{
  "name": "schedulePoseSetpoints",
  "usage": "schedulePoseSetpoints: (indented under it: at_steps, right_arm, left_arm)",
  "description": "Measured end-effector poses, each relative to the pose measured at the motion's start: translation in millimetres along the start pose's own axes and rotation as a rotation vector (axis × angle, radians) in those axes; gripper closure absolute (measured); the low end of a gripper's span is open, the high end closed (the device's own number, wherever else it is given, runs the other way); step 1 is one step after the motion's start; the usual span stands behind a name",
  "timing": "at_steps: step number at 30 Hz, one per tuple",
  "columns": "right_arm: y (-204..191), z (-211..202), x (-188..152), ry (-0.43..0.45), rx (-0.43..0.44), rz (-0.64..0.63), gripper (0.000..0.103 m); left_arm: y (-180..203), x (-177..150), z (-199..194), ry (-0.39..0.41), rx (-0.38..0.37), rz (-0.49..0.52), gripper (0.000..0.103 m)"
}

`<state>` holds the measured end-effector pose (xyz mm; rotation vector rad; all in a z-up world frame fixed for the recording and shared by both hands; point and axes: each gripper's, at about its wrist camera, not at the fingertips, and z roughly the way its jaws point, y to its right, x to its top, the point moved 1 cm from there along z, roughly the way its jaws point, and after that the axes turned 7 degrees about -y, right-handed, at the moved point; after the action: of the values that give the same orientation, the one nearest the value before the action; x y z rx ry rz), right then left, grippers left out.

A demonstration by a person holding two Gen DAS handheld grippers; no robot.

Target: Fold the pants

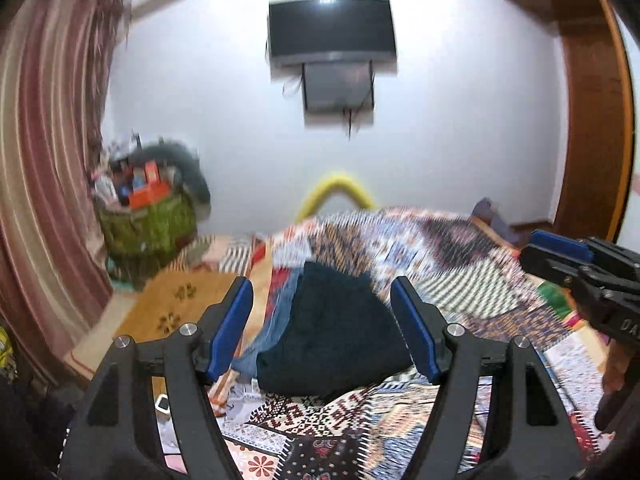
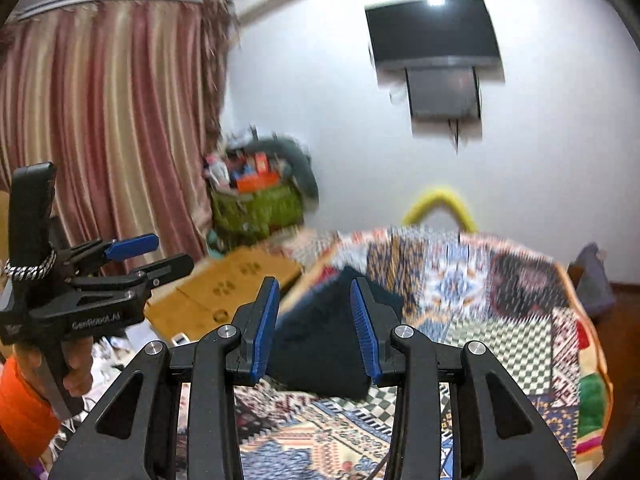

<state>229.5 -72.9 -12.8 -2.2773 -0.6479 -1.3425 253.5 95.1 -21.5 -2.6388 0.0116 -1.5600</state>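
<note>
Left wrist view: the left gripper (image 1: 322,320) is raised above the bed (image 1: 500,280), tilted slightly down, jaws spread and empty. The right gripper (image 2: 316,324) is also raised, its jaws parted with nothing between the pads. A hand (image 2: 76,364) grips the left gripper's handle. The pants (image 1: 332,340), a dark folded bundle, lie on the bed's quilt; motion blur hides their long axis.

Left tongs (image 1: 322,324) jaws spread wide, empty, right tongs (image 2: 316,326) parted narrower, empty, both tilted slightly downward
</note>
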Motion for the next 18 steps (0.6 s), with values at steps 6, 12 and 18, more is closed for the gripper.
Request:
schedulePoseSetpoints:
  at_steps: [6, 12, 18]
  right_arm:
    - [-40.4, -65.6, -9.3, 0.123, -0.005, -0.039, 0.069]
    - [-60.2, -93.2, -22.4, 0.183, -0.031, -0.024, 0.037]
    - [-59.5, -99.5, -27.4, 0.206, -0.084, 0.004, 0.009]
  left_arm:
    - [14.4, -13.9, -88.9, 0.147, 0.011, -0.016, 0.031]
    - [15.4, -30.6, -135.2, 0.212, 0.04, -0.051, 0.006]
    - [8.8, -40.1, -149.0, 0.198, 0.031, -0.086, 0.0]
